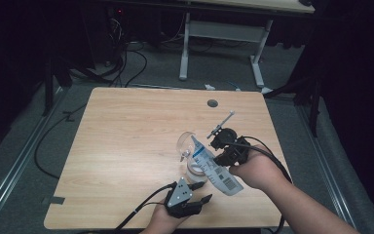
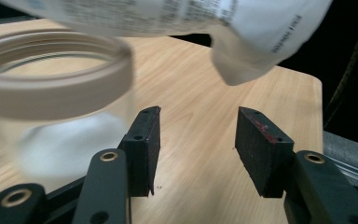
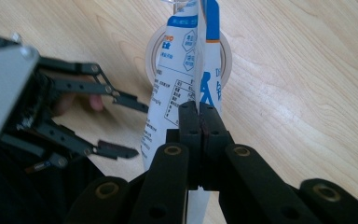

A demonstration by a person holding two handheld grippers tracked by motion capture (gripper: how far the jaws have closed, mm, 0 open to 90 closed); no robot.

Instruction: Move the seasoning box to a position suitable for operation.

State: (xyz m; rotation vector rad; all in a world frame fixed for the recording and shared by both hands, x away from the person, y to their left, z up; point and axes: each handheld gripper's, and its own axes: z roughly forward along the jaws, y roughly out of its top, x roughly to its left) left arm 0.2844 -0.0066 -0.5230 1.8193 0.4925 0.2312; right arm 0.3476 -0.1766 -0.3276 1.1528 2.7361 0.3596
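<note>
The right claw point(image 3: 199, 122) is clamped on a white and blue pouch point(image 3: 186, 70), its two pads pressed together over the pouch's flat edge. In the high view the same claw point(image 1: 222, 155) holds the pouch point(image 1: 214, 165) tilted, with the upper end leaning over a clear jar point(image 1: 192, 156). The jar stands upright on the worktop point(image 1: 126, 136), towards the near right part, with its mouth open upward. Seen from the right claw, the pouch's far end lies across the jar's pale rim point(image 3: 151, 51).

The left claw point(image 2: 198, 149) has its jaws standing apart with nothing between them. It sits low over the worktop, just beside the jar point(image 2: 51, 116), which is at the left of its view, and the pouch point(image 2: 242, 42) hangs above it. In the high view the left claw point(image 1: 198, 192) is near the worktop's near edge, pointing towards the jar, not touching it.
</note>
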